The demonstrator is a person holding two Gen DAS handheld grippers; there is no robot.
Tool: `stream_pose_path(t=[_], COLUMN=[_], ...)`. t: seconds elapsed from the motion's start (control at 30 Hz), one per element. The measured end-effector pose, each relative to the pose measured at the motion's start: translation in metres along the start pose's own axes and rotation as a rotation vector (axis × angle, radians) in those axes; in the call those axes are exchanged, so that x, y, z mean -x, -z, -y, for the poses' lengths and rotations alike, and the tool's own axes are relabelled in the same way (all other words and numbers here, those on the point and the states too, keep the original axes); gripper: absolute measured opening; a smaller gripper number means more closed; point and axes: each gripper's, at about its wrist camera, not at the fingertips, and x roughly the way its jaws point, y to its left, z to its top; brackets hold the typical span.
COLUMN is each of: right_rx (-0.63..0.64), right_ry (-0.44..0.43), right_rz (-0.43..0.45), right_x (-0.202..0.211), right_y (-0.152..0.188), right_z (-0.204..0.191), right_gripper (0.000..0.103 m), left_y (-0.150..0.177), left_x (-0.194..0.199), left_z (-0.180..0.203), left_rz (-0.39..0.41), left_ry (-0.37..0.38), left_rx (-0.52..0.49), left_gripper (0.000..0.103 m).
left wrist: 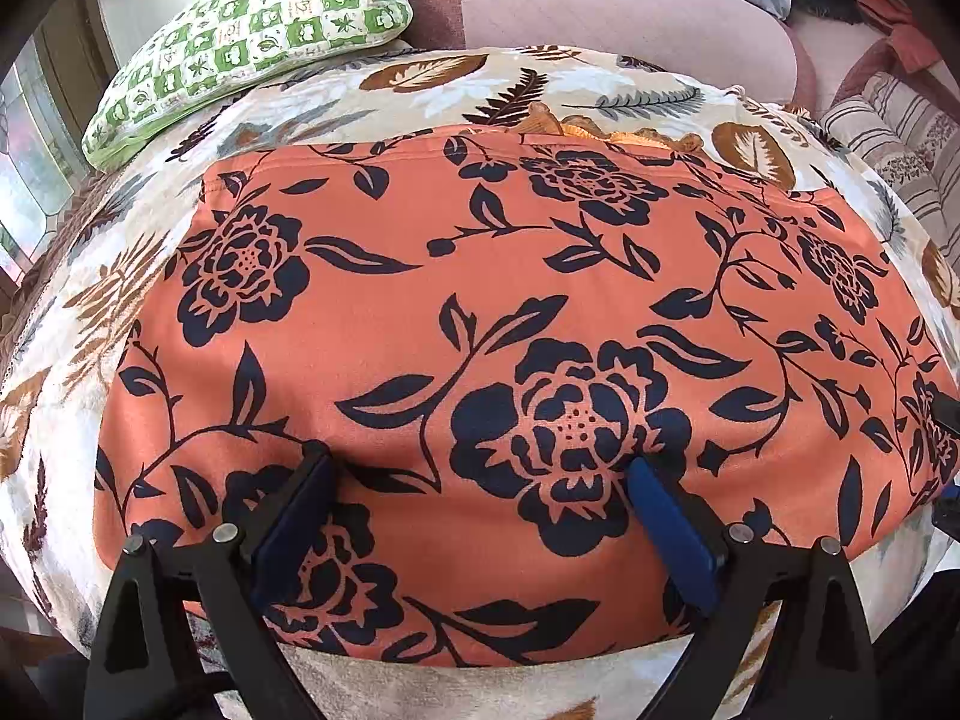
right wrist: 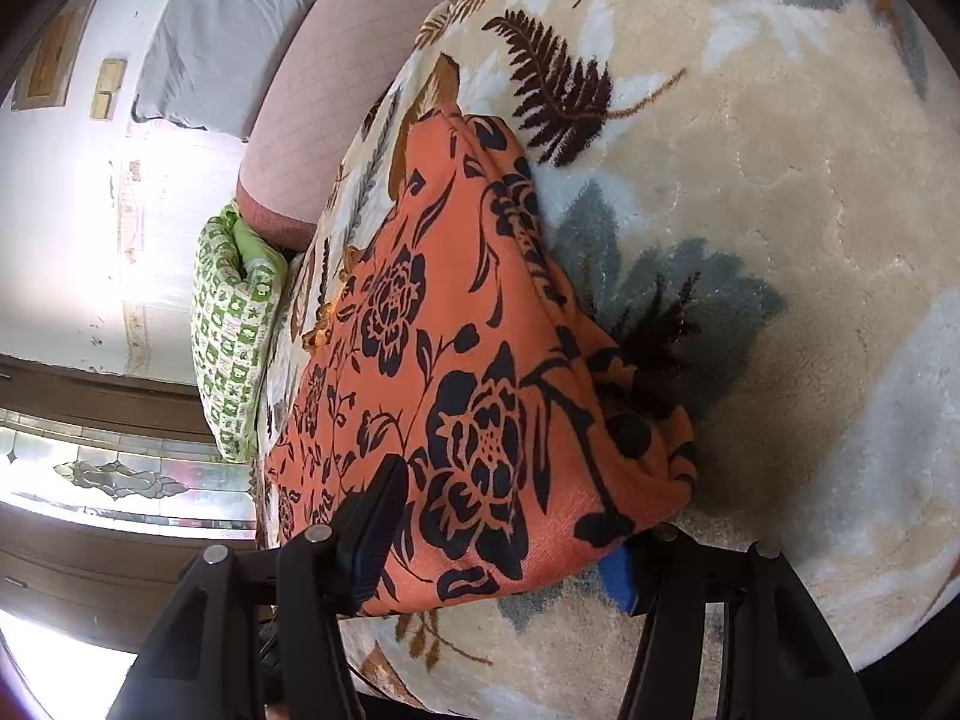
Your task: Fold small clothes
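Left wrist view: the orange garment with dark navy flowers point(left wrist: 480, 312) lies flat on the cream leaf-patterned plush blanket point(left wrist: 540, 84), left gripper point(left wrist: 480, 468) spread wide above its near edge. Right gripper point(right wrist: 504, 510) straddles the garment's near corner, jaws apart, no pinch.

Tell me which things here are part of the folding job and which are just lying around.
Part of the job:
- orange cloth printed with dark navy flowers, spread flat
- left gripper, open above the cloth
- right gripper, open, straddling the cloth's corner

Just lying about:
- cream plush blanket with a leaf print, under the cloth
- green-and-white checked pillow
- pink sofa cushion
- striped cushion
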Motion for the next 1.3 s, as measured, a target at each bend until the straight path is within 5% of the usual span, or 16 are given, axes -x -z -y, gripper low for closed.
stream_pose_path(t=[0.23, 0.4, 0.53, 0.8, 0.83, 0.9, 1.0, 1.23, 1.3], right_rx=[0.021, 0.042, -0.006, -0.01, 0.007, 0.036, 0.024, 0.124, 0.083], right_ry=[0.007, 0.002, -0.012, -0.033, -0.017, 0.045, 0.075, 0.189, 0.153], right_rz=[0.003, 0.018, 0.021, 0.02, 0.02, 0.024, 0.034, 0.049, 0.053], right_x=[0.001, 0.006, -0.001, -0.002, -0.002, -0.002, 0.0, 0.013, 0.02], right_y=[0.0, 0.002, -0.002, -0.005, -0.006, -0.004, -0.004, 0.011, 0.009], right_z=[-0.004, -0.012, -0.001, 0.004, 0.002, 0.0, 0.007, 0.0, 0.004], right_gripper=[0.061, 0.062, 0.062, 0.062, 0.06, 0.032, 0.018, 0.012, 0.016], left_y=[-0.001, -0.001, 0.003, 0.002, 0.002, 0.001, 0.003, 0.004, 0.004], left_x=[0.005, 0.026, 0.001, 0.004, 0.004, 0.003, 0.003, 0.0, 0.001], left_z=[-0.002, -0.007, -0.001, 0.0, -0.001, 0.0, -0.001, -0.001, -0.001], left_rz=[-0.004, 0.074, -0.008, 0.012, 0.013, 0.013, 0.019, 0.03, 0.03], left_ry=[0.017, 0.034, -0.001, -0.008, -0.006, -0.003, -0.001, -0.002, 0.005], left_rx=[0.016, 0.049, -0.004, -0.016, -0.016, -0.015, -0.021, -0.029, -0.027], left_gripper=[0.098, 0.098, 0.098, 0.099, 0.099, 0.099, 0.099, 0.1, 0.1])
